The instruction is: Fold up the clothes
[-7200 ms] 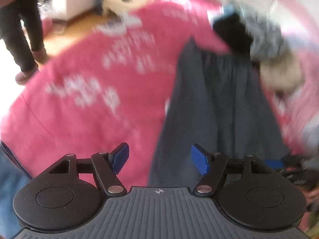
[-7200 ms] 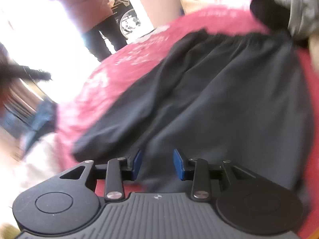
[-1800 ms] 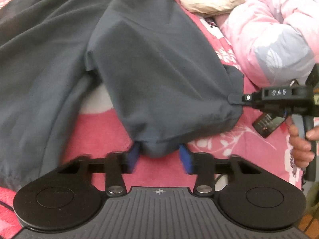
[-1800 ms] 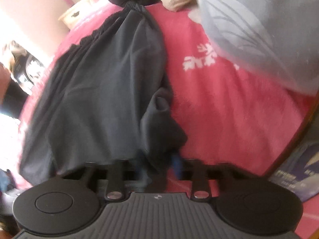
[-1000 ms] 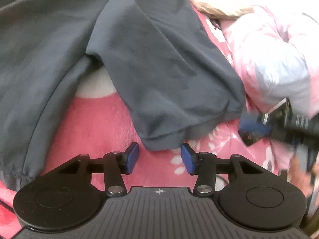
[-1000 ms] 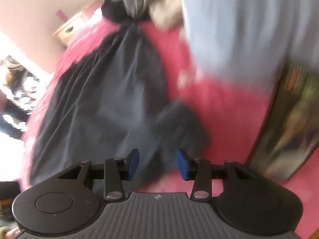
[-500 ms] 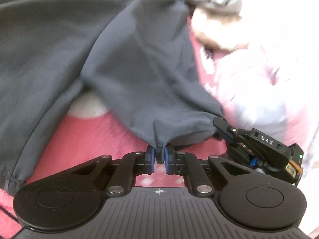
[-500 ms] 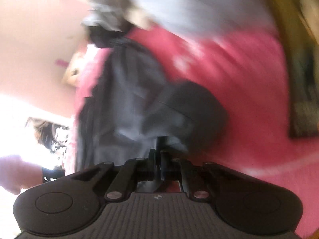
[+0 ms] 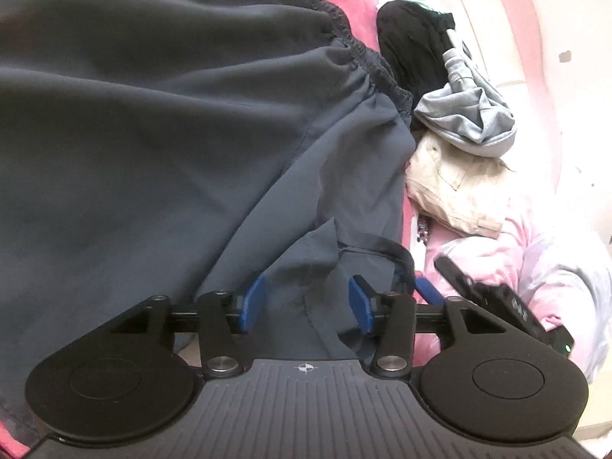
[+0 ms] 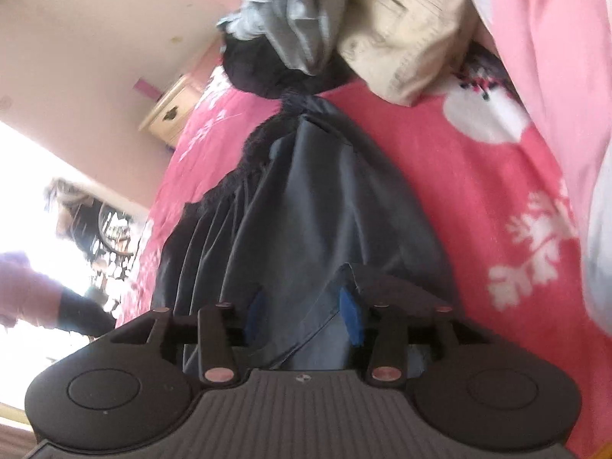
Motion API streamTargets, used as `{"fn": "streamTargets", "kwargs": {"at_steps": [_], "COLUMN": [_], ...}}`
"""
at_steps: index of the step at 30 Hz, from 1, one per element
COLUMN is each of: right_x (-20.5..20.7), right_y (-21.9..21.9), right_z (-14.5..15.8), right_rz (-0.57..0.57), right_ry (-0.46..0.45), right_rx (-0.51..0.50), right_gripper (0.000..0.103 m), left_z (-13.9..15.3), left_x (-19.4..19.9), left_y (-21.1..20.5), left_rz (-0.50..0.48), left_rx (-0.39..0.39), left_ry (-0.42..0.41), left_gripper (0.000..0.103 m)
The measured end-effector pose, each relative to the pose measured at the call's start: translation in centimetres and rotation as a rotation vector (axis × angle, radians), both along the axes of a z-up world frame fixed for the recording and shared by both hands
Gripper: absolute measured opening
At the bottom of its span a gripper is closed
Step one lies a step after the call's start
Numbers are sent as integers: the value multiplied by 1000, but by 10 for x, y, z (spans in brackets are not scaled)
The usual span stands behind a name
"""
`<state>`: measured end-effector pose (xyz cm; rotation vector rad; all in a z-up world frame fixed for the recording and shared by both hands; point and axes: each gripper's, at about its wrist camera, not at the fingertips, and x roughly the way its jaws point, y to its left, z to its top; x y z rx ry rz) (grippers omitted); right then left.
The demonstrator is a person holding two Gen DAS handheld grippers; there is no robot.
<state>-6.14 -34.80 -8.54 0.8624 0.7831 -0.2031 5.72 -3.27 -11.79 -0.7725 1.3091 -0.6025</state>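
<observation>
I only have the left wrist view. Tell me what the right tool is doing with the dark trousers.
Observer: The right tool is open. A hem edge of the dark trousers lies loose between its blue pads, not clamped.
Operator: Report what lies to the right of that trouser leg.
Observer: The pink blanket, printed with white flowers, lies bare right beside the leg.
Operator: Check for anyone nearby.
Observer: A blurred pink sleeve shows at the left edge of the right wrist view, beyond the bed.
</observation>
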Motion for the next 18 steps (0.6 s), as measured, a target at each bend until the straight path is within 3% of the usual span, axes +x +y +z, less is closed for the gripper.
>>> {"fn": "streamTargets", "kwargs": {"at_steps": [2, 5, 9, 11, 14, 17, 18], "right_x": [-19, -36, -35, -31, -19, -20, -23], "right_y": [10, 39, 94, 110, 117, 121, 122], "right_z": [10, 13, -4, -13, -22, -27, -27], "right_rz": [44, 211, 469, 517, 546, 596, 615], "right_ry": [-15, -69, -20, 7, 40, 64, 67], "right_rx": [-48, -136, -336, -402, -423, -399, -383], "right_gripper": [47, 47, 47, 47, 46, 32, 16], "left_z": [-1, 0, 8, 12, 16, 21, 21], "left_x": [-1, -5, -18, -24, -30, -36, -39], "left_y": [-1, 4, 10, 10, 9, 6, 3], "left_rz": [-16, -64, -154, -191, -236, -277, -296], "left_rx": [5, 20, 67, 74, 69, 61, 68], "left_ry": [-15, -52, -126, -139, -151, -168, -175], "left_gripper": [52, 52, 52, 52, 52, 52, 53]}}
